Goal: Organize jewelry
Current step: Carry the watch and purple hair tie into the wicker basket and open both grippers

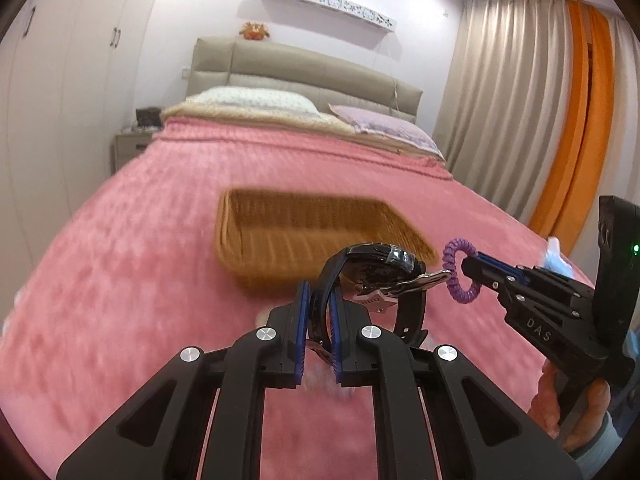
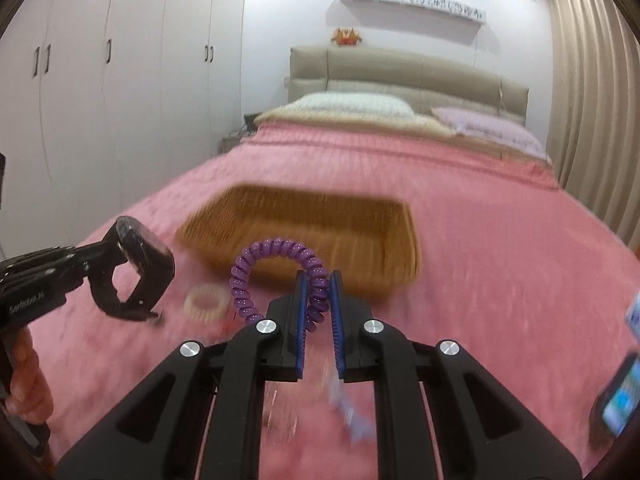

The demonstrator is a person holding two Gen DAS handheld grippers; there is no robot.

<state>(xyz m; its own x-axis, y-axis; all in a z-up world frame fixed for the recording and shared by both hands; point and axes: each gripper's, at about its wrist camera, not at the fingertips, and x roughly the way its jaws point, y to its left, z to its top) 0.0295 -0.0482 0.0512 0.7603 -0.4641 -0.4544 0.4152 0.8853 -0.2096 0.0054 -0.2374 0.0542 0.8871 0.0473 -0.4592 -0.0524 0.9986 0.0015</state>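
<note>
- Holding both pieces above the pink bed cover (image 1: 120,280): the left gripper (image 1: 320,322) has its fingers closed on the strap of the black wristwatch (image 1: 380,276), the right gripper (image 2: 318,306) on the purple spiral coil bracelet (image 2: 276,258).
- The brown woven rectangular basket (image 1: 280,236) lies just ahead of both, its long axis crosswise; neither hand is clearly nearer.
- Blur hides the basket's inside and the pale ring-shaped band (image 2: 207,303) on the cover.

wicker basket (image 2: 320,232) and pink bedspread (image 2: 500,280) motion-smeared; phone (image 2: 618,398) cut by right edge; pale ring (image 2: 206,304) on bed too blurred to identify.
</note>
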